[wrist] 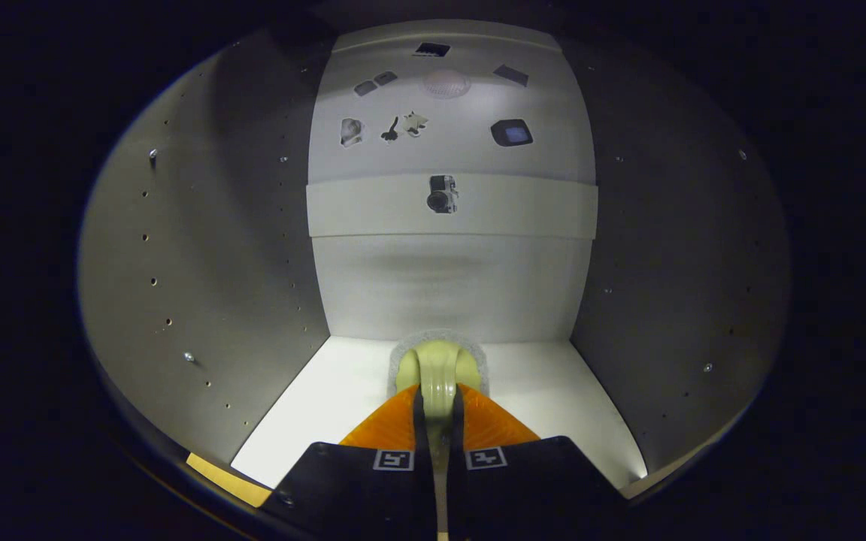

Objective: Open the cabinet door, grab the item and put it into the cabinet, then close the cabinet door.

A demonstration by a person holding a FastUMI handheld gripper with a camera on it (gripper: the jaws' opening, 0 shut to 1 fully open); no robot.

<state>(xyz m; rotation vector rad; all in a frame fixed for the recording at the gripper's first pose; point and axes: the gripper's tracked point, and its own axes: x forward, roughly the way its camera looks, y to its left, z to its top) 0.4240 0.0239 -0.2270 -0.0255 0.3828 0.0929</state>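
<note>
Cabinet (215, 248) walls enclose us, its white floor lit, peg holes dotting both sides; our tool (438, 402) is clamped on a pale item (437, 368).

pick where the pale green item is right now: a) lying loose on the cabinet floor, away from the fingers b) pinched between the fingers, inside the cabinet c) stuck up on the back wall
b: the hand-held gripper has both fingers pressed on the pale green item, held just above the cabinet floor, with the back wall beyond it.
</note>
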